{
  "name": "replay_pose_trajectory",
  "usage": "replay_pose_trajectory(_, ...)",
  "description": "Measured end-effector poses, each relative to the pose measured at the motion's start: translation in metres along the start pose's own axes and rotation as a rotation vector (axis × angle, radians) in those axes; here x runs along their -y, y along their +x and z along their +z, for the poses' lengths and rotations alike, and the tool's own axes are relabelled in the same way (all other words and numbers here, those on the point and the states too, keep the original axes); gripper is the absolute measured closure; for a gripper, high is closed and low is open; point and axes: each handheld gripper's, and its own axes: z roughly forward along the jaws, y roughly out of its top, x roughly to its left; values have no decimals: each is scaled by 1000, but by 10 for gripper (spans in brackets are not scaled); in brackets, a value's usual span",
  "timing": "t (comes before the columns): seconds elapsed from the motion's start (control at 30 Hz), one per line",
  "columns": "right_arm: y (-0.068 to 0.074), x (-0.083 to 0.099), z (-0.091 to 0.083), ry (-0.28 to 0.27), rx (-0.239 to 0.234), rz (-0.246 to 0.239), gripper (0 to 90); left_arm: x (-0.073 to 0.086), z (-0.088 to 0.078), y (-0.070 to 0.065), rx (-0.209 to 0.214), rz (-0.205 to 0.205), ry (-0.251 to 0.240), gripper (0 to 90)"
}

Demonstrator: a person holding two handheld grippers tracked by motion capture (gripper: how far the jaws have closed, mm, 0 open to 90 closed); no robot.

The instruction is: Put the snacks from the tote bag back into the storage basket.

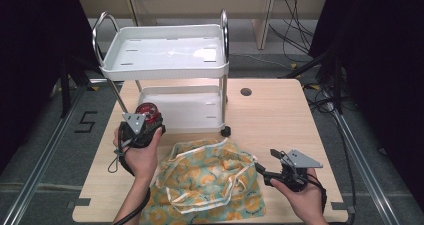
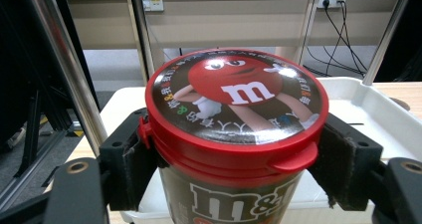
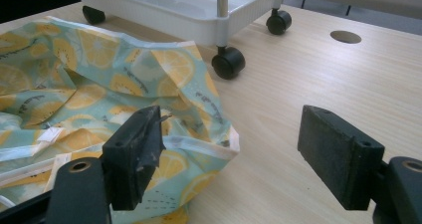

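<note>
Two-tier white cart (image 1: 165,55) stands on the wooden table (image 1: 280,120); lemon-print fabric bag (image 1: 210,180) lies slack just before it. M&M's canister (image 2: 236,129) is clamped below its red lid by the left gripper (image 1: 142,127), held at the lower shelf's near left corner.

Risks judged: canister could be knocked against the cart's upright post, or slip on its smooth wall.

Right gripper (image 3: 239,159) rests at the bag's edge, jaws wide, nothing held.

Canister base is cut off; bag contents cannot be made out.
</note>
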Motion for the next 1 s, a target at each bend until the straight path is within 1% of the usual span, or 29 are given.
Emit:
replay_pose_trajectory(0.07, 0, 0, 0, -1, -1, -1, 266, 0, 1, 0, -3, 9, -2, 254)
replay_pose_trajectory(0.1, 0, 0, 0, 0, -1, -1, 266, 0, 1, 1, 2, 13, -3, 254)
replay_pose_trajectory(0.17, 0, 0, 0, 1, -4, -7, 266, 0, 2, 0, -1, -2, 0, 254)
replay_pose_trajectory(0.27, 0, 0, 0, 1, 0, -3, 266, -1, 3, 0, 0, 15, -3, 254)
replay_pose_trajectory(0.3, 0, 0, 0, -5, 0, -3, 266, -1, 4, 0, 1, 8, -3, 254)
replay_pose_trajectory(0.33, -1, 0, 1, -10, -10, -3, 266, 0, 5, -1, -1, 5, -2, 254)
replay_pose_trajectory(0.4, 0, 0, 0, -9, -7, 6, 266, 0, 7, 1, -3, 17, -1, 254)
replay_pose_trajectory(0.47, -1, 0, 1, -10, -6, 1, 266, 1, 8, 1, -4, 7, 3, 254)
replay_pose_trajectory(0.63, 0, 0, 1, -8, -5, 1, 266, 1, 11, 1, -4, 9, 5, 254)
replay_pose_trajectory(0.67, 0, 0, 0, 1, -5, 5, 266, 1, 11, 1, -4, 9, 5, 254)
replay_pose_trajectory(0.7, 0, 0, 0, 1, -5, 5, 266, 1, 12, 2, -7, 18, 4, 254)
replay_pose_trajectory(0.73, -1, 0, 0, -2, 3, -8, 266, 0, 12, 2, -8, 16, 4, 254)
replay_pose_trajectory(0.77, -1, 0, 0, -2, 3, -9, 266, 0, 13, 2, -6, 15, 2, 254)
replay_pose_trajectory(0.8, 0, 0, 1, 0, -6, -2, 266, 0, 14, 2, -8, 8, 2, 254)
replay_pose_trajectory(0.83, 0, 0, 0, 0, -7, 8, 266, 0, 14, 2, -9, 10, 3, 254)
replay_pose_trajectory(1.0, 0, 0, 0, -2, -7, 2, 266, -1, 17, 4, -13, 11, 3, 254)
